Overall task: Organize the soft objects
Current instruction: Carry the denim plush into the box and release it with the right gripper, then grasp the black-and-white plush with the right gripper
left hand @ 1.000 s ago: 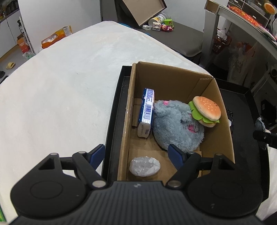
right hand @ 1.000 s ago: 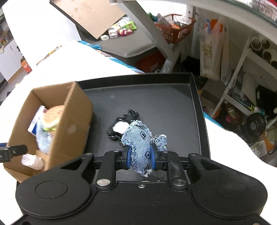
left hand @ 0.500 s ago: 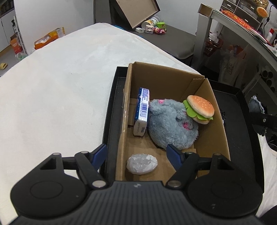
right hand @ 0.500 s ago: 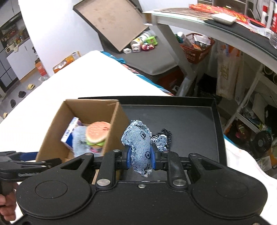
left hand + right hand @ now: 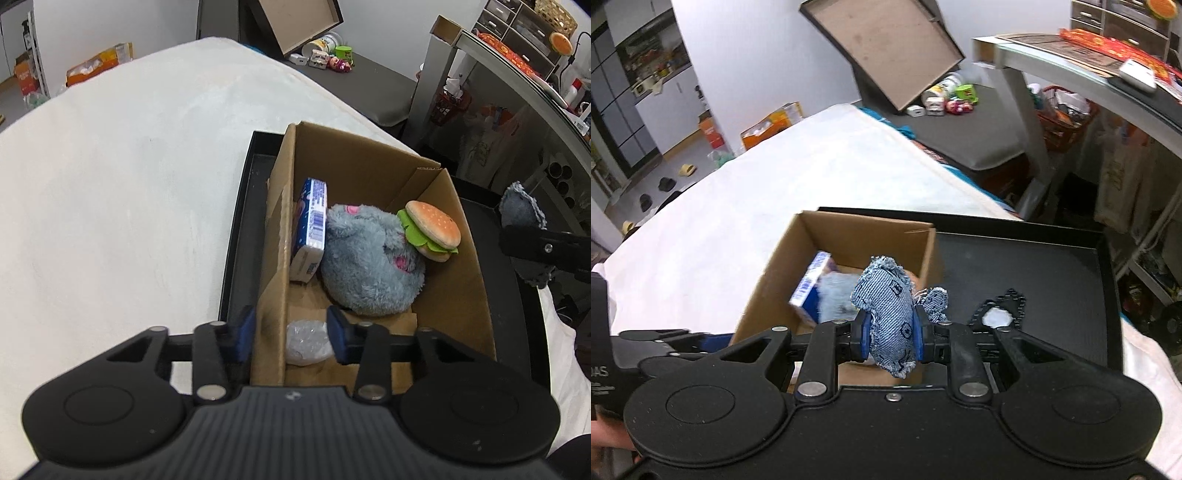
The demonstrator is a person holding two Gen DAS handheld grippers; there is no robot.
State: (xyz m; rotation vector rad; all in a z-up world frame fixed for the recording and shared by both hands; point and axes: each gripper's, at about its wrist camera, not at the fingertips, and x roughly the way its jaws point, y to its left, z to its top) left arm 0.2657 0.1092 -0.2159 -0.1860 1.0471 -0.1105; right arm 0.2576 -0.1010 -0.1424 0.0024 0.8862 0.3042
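Observation:
An open cardboard box [image 5: 369,162] stands on a black tray [image 5: 240,221]. Inside lie a grey plush [image 5: 369,266], a burger plush [image 5: 432,229], a blue-and-white packet [image 5: 310,229] and a clear plastic wad [image 5: 306,343]. My left gripper [image 5: 291,336] straddles the box's near left wall. Its jaws are closing, with that wall and the wad between them. My right gripper [image 5: 890,332] is shut on a frayed denim plush [image 5: 886,306] and holds it in the air by the box's [image 5: 849,229] right wall. The left wrist view shows that plush [image 5: 521,210] at the right edge.
A black lacy item with a white middle [image 5: 999,314] lies on the tray [image 5: 1034,266] to the right of the box. The tray rests on a white bed [image 5: 129,184]. Beyond stand a grey desk [image 5: 1071,70], a tilted board [image 5: 886,48] and floor clutter.
My left jaws have narrowed around the box's left wall and the wad. The right gripper has risen and moved left with the denim plush, from over the tray to beside the box.

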